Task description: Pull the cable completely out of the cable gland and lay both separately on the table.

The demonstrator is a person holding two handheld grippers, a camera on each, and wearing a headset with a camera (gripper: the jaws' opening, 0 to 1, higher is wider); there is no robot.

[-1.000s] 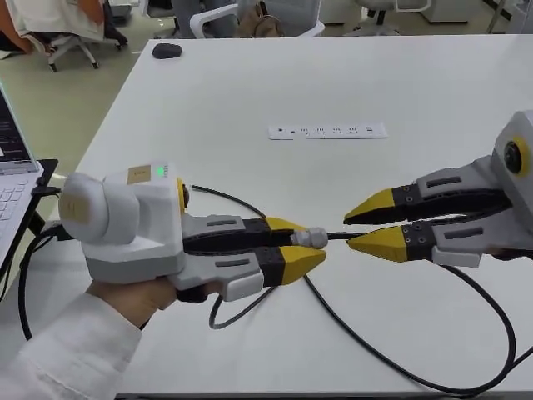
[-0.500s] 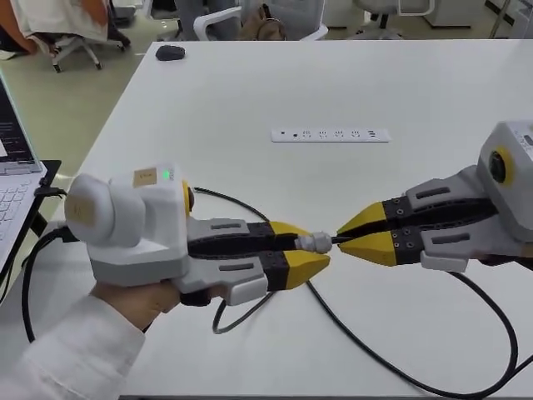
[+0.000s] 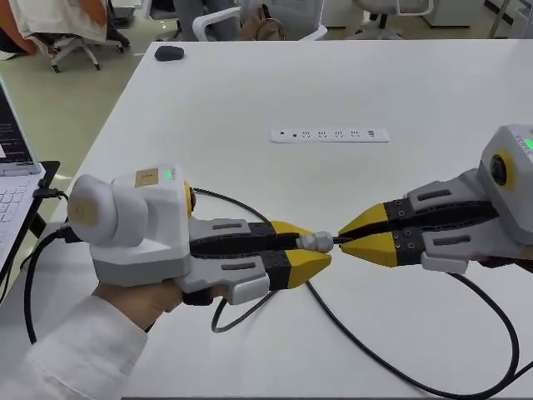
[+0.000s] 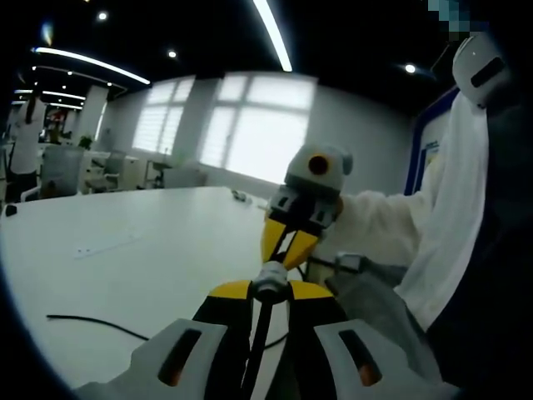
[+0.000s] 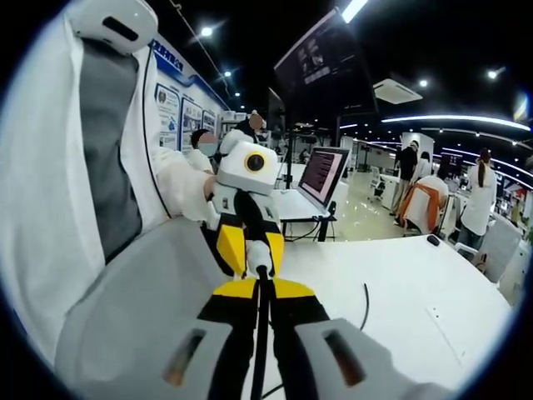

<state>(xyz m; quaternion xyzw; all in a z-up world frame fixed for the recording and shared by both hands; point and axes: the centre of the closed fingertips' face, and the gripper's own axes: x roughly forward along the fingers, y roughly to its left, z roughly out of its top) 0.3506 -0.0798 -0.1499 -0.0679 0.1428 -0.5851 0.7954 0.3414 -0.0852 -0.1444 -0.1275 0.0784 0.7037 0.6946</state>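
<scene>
Above the white table (image 3: 250,100), my left gripper (image 3: 321,247) is shut on the small grey cable gland (image 3: 315,242). My right gripper (image 3: 343,239) comes in from the right, tip to tip with the left one, and is shut on the black cable (image 3: 375,354) just beside the gland. From there the cable drops and loops over the table near its front edge. In the left gripper view the gland (image 4: 270,281) sits between my yellow fingertips, with the right gripper (image 4: 287,243) facing it. In the right gripper view the cable (image 5: 261,333) runs between my jaws up to the gland (image 5: 260,257).
A white power strip (image 3: 330,134) lies mid-table, beyond the grippers. A dark mouse (image 3: 170,52) sits at the far left corner. A laptop (image 3: 12,167) stands off the table's left side. Office chairs and people are beyond the table.
My right gripper moved left to the gland and shut on the cable; a second ago it was open. The left gripper kept its hold on the gland.
</scene>
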